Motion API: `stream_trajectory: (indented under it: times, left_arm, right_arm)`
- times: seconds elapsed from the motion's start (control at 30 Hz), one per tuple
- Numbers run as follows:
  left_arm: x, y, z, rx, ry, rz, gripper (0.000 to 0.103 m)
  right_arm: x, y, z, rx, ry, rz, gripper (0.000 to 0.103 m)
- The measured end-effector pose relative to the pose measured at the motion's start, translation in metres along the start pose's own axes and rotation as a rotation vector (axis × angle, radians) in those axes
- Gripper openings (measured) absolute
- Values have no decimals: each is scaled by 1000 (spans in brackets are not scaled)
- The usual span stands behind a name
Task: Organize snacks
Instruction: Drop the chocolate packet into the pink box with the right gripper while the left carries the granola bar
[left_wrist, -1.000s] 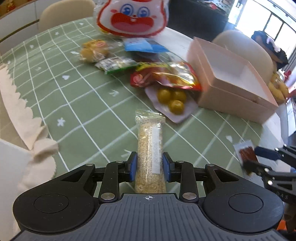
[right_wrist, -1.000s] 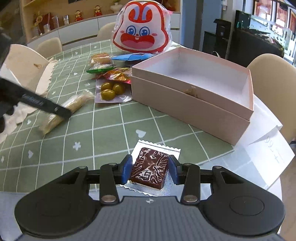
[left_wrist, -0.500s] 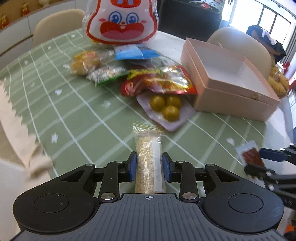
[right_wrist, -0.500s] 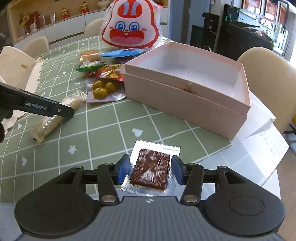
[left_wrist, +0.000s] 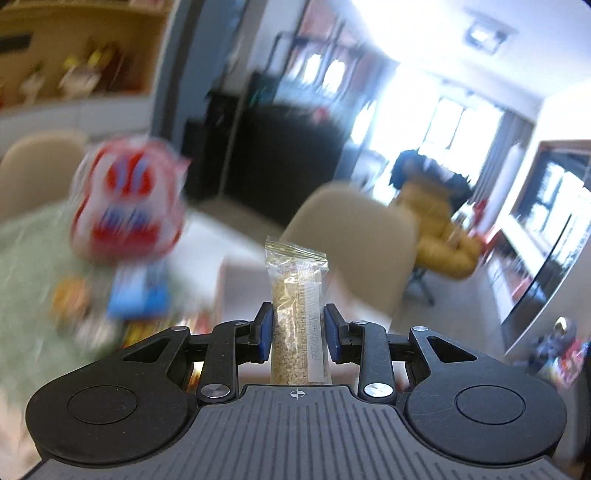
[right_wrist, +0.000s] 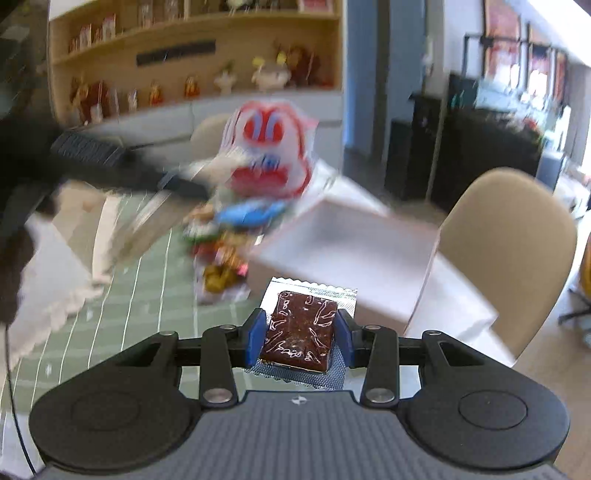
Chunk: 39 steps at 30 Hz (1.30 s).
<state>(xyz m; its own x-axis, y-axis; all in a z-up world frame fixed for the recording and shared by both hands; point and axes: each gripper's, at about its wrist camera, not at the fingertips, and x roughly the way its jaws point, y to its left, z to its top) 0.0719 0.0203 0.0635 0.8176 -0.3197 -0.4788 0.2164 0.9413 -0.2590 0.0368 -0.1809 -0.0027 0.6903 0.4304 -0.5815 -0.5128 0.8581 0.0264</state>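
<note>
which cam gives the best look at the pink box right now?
Right wrist. The pink box shows its open top, inside and front wall, blurred, behind the brown snack pack in the right gripper. Left wrist shows only a blurred pink sliver beside the held grain bar.

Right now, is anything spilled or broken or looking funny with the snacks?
Nothing stands out. The left gripper holds the grain bar sealed and straight. The right gripper holds the brown snack packet flat and intact. The pink box sits open; the snack pile is too blurred to judge.
</note>
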Motion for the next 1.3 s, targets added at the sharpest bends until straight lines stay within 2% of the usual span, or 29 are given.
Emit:
stream_trajectory:
  times: [0.07,0.13,0.23,0.33,0.43,0.6,0.77,0.83,0.93,1.07,1.2,1.3]
  left_arm:
    - [21,-3,29,-5,-28,-38,34]
    - [52,3,48,-43,-5,-73,35]
    - [95,20,52,-115,52,-77,35]
    - [108,33,41,-149,30,-65,35]
    - [98,42,25,-181,21,-84,35]
    - [65,52,-30,-201,67,-8,35]
    - [50,63,-95,-272,207,69,35]
    - [46,70,-110,-276,238,101,35]
    - [38,86,-121,-280,248,164,35]
    - [28,114,-111,-314,202,218,35]
    - [34,149,-60,-282,97,284,35]
    - [43,191,-21,-345,7,351,35]
  right_arm:
    - [-5,-3,6,-5,-35,-28,40]
    - [-8,-4,9,-8,-54,-56,40]
    - [-10,-4,10,-6,-57,-75,40]
    - [-14,-6,6,-18,-51,-107,40]
    - [-18,-17,7,8,-50,-133,40]
    - [-13,-45,30,81,-56,-116,40]
    - [43,-70,69,162,-19,-72,41]
    - [72,-78,81,188,18,-23,43]
    - [104,-79,98,198,59,-54,47]
    - [112,-63,123,136,48,-73,56]
    - [124,-40,158,65,37,-74,58]
    - [142,-24,190,94,48,-12,65]
